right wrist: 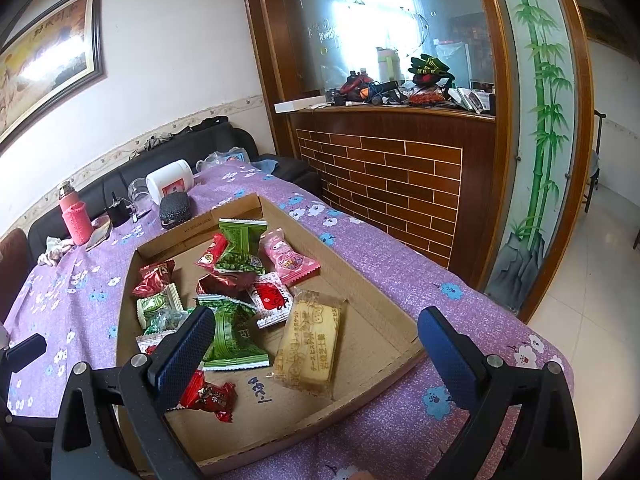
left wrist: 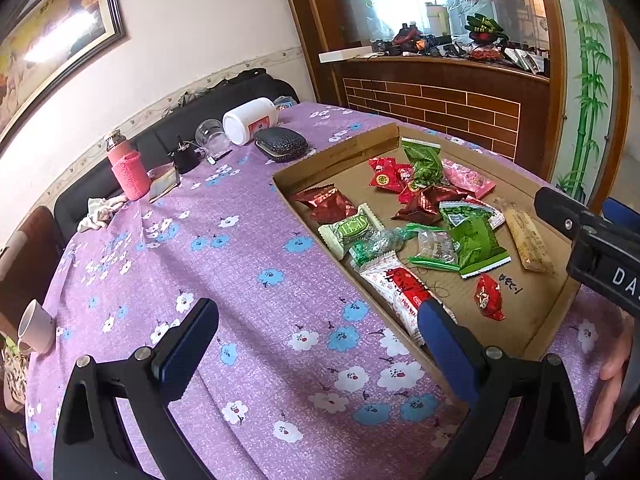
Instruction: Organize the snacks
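- Left gripper [left wrist: 318, 320]: fingers spread wide, holding nothing, above the tablecloth [left wrist: 224, 264] at the tray's near-left edge.
- Right gripper [right wrist: 316, 330]: fingers spread wide, holding nothing, over the near end of the tray [right wrist: 360, 280].
- Snacks [right wrist: 236, 276]: loose in the cardboard tray, clustered toward its left side.
- Biscuit pack [right wrist: 310, 344]: flat, long axis running near-to-far along the tray, just right of the green pack [right wrist: 232, 340].

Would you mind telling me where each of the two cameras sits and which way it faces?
Left wrist: on the left gripper, above the purple tablecloth left of the cardboard tray, facing the far wall; own open jaws, the right gripper and a hand show.
Right wrist: on the right gripper, over the tray's near end, facing along it; own open jaws show.
Shared: tray, biscuit packet, pink bottle.
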A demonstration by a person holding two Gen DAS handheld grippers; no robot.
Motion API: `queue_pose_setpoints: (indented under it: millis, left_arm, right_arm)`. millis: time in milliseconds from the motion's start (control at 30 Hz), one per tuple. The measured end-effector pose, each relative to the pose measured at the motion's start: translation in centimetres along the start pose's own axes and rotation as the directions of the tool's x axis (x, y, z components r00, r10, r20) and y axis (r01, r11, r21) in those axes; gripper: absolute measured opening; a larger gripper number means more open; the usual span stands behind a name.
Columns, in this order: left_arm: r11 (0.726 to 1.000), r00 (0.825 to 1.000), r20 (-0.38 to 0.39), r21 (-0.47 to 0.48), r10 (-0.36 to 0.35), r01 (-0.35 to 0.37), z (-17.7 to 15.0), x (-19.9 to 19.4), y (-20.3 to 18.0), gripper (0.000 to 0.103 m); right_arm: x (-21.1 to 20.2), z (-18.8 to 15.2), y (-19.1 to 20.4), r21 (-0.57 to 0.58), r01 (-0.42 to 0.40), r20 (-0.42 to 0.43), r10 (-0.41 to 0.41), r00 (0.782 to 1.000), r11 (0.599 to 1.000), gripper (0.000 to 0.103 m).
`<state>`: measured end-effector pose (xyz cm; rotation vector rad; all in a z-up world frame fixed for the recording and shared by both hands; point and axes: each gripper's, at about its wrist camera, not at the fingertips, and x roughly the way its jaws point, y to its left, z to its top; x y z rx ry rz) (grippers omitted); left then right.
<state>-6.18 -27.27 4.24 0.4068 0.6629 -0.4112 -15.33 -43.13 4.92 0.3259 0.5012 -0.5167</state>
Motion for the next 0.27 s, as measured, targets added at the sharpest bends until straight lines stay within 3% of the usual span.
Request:
queue_pose_setpoints:
  millis: [267]
  left_arm:
    - [0.999, 0.998, -0.042, -0.022, 0.046, -0.047, -0.01, 0.78, 0.68, 0.099]
  right_arm:
    - [-0.13, 0.04, -0.13, 0.008, -0.007, 0.005, 0.007, 1.000, 1.000, 0.102]
